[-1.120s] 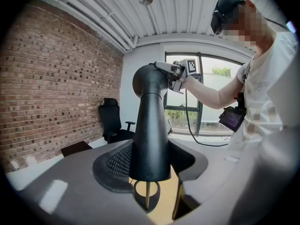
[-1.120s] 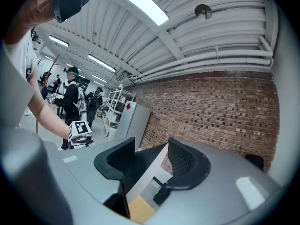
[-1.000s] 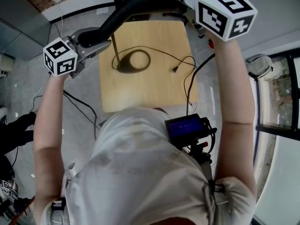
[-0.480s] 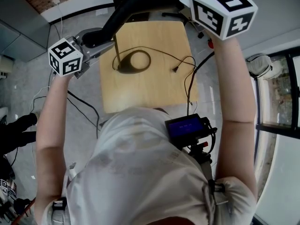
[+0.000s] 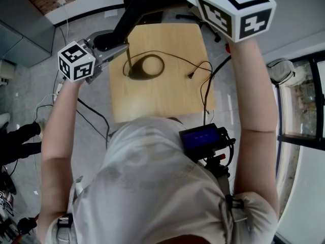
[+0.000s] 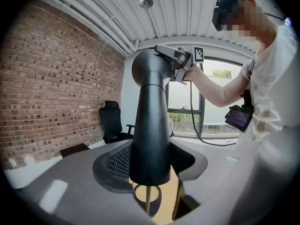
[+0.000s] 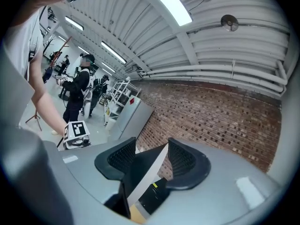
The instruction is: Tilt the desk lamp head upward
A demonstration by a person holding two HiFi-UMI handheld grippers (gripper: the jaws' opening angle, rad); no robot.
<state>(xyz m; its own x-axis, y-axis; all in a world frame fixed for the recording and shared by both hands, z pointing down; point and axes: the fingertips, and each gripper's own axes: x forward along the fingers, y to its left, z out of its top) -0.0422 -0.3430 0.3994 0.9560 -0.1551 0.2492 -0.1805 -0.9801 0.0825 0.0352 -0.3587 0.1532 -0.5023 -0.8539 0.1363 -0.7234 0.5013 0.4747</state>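
Seemingly mid-tilt: left gripper (image 6: 150,163) clamps the lamp arm (image 6: 151,121), right gripper (image 7: 147,161) clamps the lamp head (image 7: 137,172), base (image 5: 144,67) near the table's (image 5: 167,95) far-left corner. Next, raise the head gently.

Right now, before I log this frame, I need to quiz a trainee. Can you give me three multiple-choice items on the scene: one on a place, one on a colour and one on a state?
1. Where does the lamp base stand?
A. on the wooden table
B. on a window sill
C. on a shelf

2. What colour is the lamp tube?
A. white
B. red
C. black

3. What state is the left gripper in?
A. open, with nothing between its jaws
B. shut on the lamp tube
C. shut on a mug

Answers:
1. A: the head view shows the base lying on the tabletop.
2. C: the tube is black in the left gripper view.
3. B: the tube fills the gap between the jaws.
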